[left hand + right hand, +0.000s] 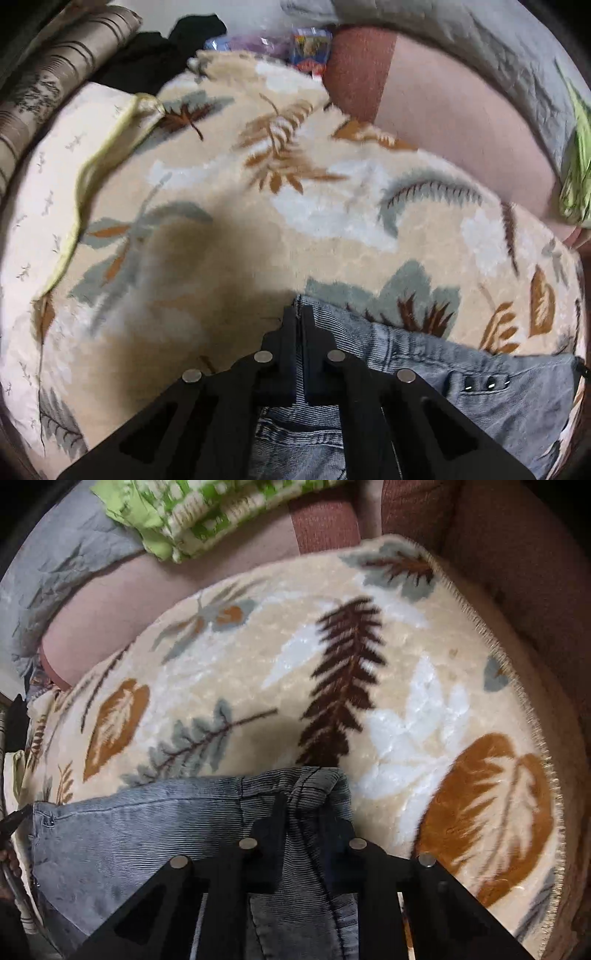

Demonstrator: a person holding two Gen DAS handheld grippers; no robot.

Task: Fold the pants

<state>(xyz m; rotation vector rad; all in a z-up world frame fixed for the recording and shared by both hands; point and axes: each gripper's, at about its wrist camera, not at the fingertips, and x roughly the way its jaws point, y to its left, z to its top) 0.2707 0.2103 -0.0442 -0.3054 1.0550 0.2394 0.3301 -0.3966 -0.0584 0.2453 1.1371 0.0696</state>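
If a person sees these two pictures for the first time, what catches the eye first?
First the cream blanket with big brown, orange and grey leaves, which fills both views. Next the grey-blue pants lying on its near edge, pinched by the left tool and the right tool. A bright green patterned cloth lies at the back.

No word, number or brand can be read anywhere in either view (the only printed thing, a colourful packet [310, 48] at about twelve o'clock in the left wrist view, beyond the leaf-patterned blanket [332, 206], is too blurred to make out).
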